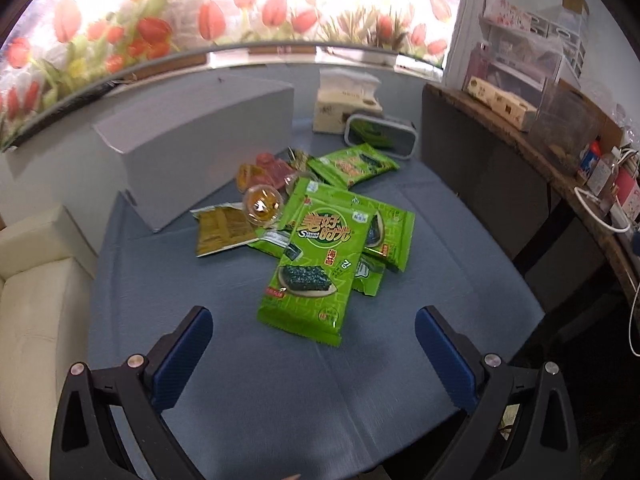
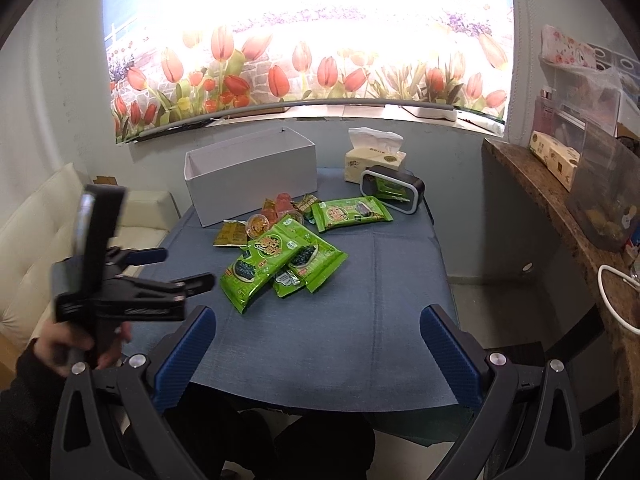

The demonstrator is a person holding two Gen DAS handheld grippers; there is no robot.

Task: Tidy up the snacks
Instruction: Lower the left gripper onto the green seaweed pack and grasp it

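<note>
1. Four green seaweed packets can be counted: three are heaped mid-table, the top one (image 1: 316, 256) lying across the others, and a fourth (image 1: 352, 164) lies apart, nearer the far edge.
2. At least three jelly cups are seen: one orange cup (image 1: 262, 204) on its side, and red and orange ones (image 1: 272, 170) behind it; the exact number cannot be told.
3. One gold packet (image 1: 224, 230) is laid left of the heap.
4. One open white box (image 2: 252, 174) is stood at the far left, its inside hidden.
5. One tissue box (image 2: 374, 160) and one dark oval container (image 2: 394, 192) are placed at the far edge.
6. The left gripper (image 1: 314, 344) is held wide above bare cloth, nothing gripped; the right gripper (image 2: 318, 344) likewise.
7. The table is covered by a blue cloth (image 2: 360, 320); a tulip mural (image 2: 304, 64), a cream sofa (image 2: 32, 240) and a cluttered wooden shelf (image 2: 560, 216) surround it.
</note>
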